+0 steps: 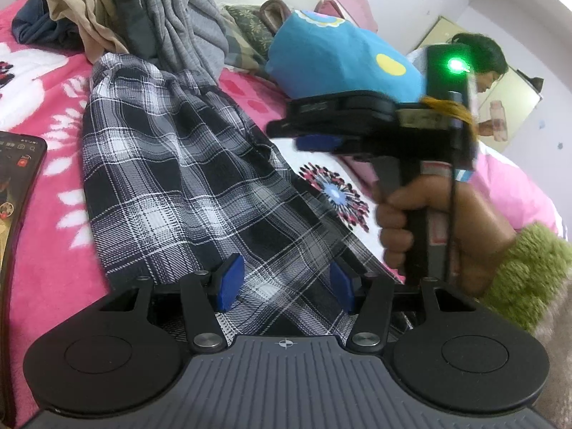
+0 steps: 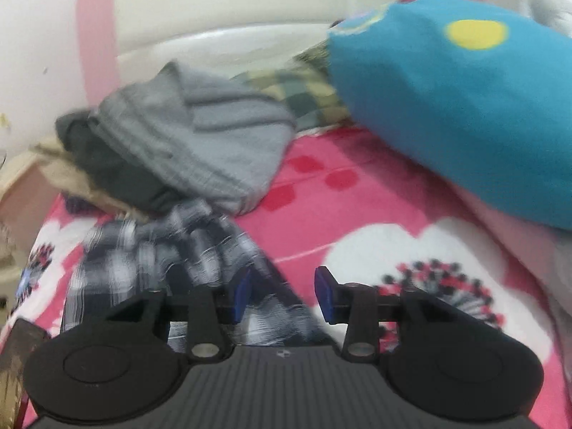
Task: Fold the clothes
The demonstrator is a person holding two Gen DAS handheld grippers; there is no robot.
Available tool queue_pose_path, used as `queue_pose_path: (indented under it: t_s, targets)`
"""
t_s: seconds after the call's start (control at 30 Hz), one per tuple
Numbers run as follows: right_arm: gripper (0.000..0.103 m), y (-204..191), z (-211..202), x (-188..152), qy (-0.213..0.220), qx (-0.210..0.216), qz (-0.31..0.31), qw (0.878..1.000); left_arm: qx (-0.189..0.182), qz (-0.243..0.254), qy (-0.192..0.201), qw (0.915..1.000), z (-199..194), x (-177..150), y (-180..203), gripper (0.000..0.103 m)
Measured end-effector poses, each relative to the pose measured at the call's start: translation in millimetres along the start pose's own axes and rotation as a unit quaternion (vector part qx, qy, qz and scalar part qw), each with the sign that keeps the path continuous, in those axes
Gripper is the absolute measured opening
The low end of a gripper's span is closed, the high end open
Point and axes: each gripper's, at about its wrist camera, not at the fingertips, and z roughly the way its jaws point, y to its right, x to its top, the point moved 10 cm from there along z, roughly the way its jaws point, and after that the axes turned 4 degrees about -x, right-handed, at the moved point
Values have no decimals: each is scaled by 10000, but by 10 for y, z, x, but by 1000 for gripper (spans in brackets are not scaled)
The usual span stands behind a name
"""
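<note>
Fleecy pink blanket (image 1: 43, 214), woven plaid garment (image 1: 171, 178), left claw (image 1: 286, 284) agape

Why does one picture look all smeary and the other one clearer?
Right wrist view: motion blur smears the plaid cloth and grey clothes. Left wrist view: the plaid is crisp, only the right gripper blurs, and its green light glares. Both views bend at the edges.
</note>
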Motion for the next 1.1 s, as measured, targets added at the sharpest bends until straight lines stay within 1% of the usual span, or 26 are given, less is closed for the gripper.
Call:
queue_pose_path:
  t_s: [0.03, 0.1, 0.13, 0.17, 0.3, 0.47, 0.53, 0.57, 0.6, 0.63, 0.67, 0.73, 0.77, 0.83, 0.9, 0.97, 1.1]
  targets:
    - [41, -43, 53, -18, -109, 39, -83, 9999, -1, -3, 1, 10000, 0, 2, -1, 53]
    - [30, -103, 106, -69, -236, 16, -250, 9994, -4, -10, 2, 10000, 1, 6, -4, 53]
    - [10, -132, 132, -94, -299, 5, -333, 9990, 0, -12, 7, 10000, 0, 7, -3, 53]
    - [3, -151, 142, -106, -317, -20, -395, 9987, 3, -14, 12, 10000, -1, 7, -2, 53]
    - [3, -113, 41, -19, 29, -230, -357, 9991, 11, -39, 32, 10000, -15, 13, -9, 53]
    - [2, 8, 230, -29, 5, -553, -209, 9983, 21, -9, 23, 10000, -41, -10, -13, 53]
    - [3, 88, 335, -76, -149, -772, -129, 9968, 24, 8, 19, 10000, -48, -15, -14, 53]
    - [4, 154, 342, -92, -240, -825, 0, 9963, 25, 18, 18, 10000, -51, -16, -14, 53]
    - [4, 230, 272, -69, -184, -786, 251, 9964, 25, 14, 17, 10000, -48, -11, -17, 53]
    - [8, 307, 184, -37, -93, -714, 517, 9961, 25, 9, 17, 10000, -45, -5, -21, 53]
    - [19, 390, 32, 11, 85, -591, 788, 9951, 25, 4, 14, 10000, -49, -8, -21, 53]
    - [34, 576, -368, 80, 441, -467, 1168, 9911, 28, -11, 12, 10000, -40, -9, -25, 53]
    - [34, 651, -554, 102, 569, -432, 1282, 9892, 33, -6, 12, 10000, -38, -7, -23, 53]
    - [34, 676, -816, 18, 462, -498, 1044, 9922, 40, -4, 11, 10000, -37, -8, -19, 53]
    - [34, 653, -965, -145, 199, -524, 789, 9953, 44, -7, 14, 10000, -35, -6, -20, 53]
    - [34, 587, -985, -383, -138, -585, 550, 9967, 50, 0, 19, 10000, -34, -6, -20, 53]
    - [34, 485, -900, -700, -417, -743, 134, 9963, 87, 65, 49, 9999, -30, -11, -12, 53]
